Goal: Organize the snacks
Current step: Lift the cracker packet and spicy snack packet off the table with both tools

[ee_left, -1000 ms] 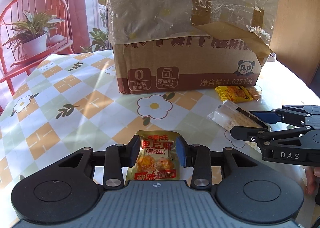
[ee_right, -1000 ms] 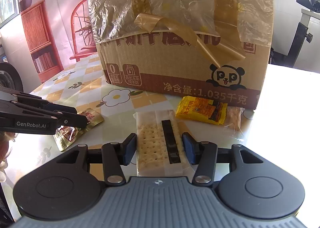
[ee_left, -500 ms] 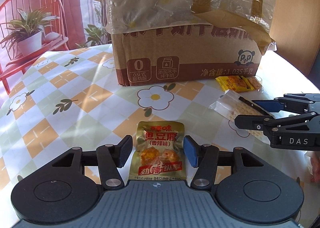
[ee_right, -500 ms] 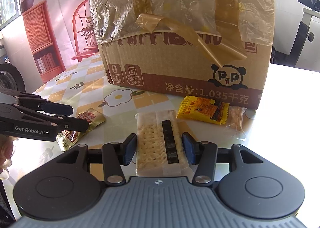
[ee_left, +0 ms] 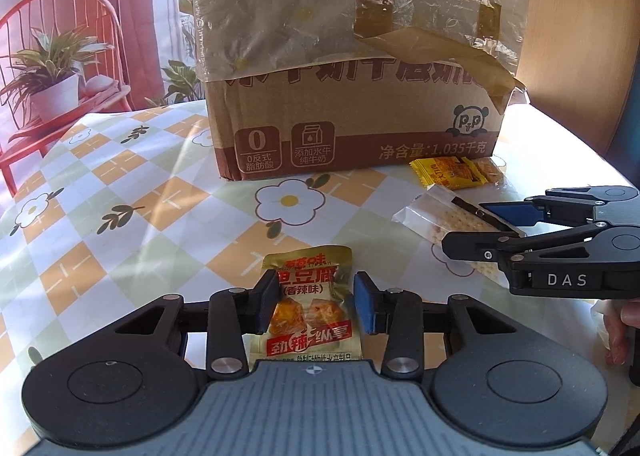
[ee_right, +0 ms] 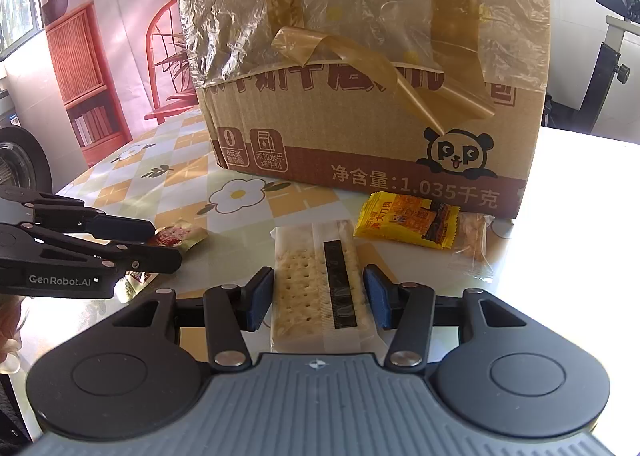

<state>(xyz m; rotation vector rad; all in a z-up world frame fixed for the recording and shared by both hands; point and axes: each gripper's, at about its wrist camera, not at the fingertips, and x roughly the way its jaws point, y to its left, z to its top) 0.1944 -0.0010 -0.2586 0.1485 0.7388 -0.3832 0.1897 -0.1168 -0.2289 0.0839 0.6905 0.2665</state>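
**A:** Left side?
**B:** My left tool (ee_left: 316, 306) is spread, low over the surface (ee_left: 120, 192). Gold tofu packet (ee_left: 308, 308) lies flat between the pads. Left pad is at the packet's edge, can't tell if it touches; right pad stands just clear.

**A:** Right?
**B:** My right tool (ee_right: 318, 298) is spread too, straddling the cracker pack (ee_right: 316, 288). Small gap on both long edges, nothing pinched.

**A:** Other snacks?
**B:** Yellow packet (ee_right: 406, 222) lies just in front of the cardboard box (ee_right: 360, 76), beyond the crackers and to the right. A clear-wrapped snack (ee_right: 472, 240) touches its right end.

**A:** Room to move?
**B:** Box blocks the far side; loose tape hangs off its front. Open checked cloth left of the tofu packet. The two tools sit near each other, apart. Surface edge curves past the box on the right.
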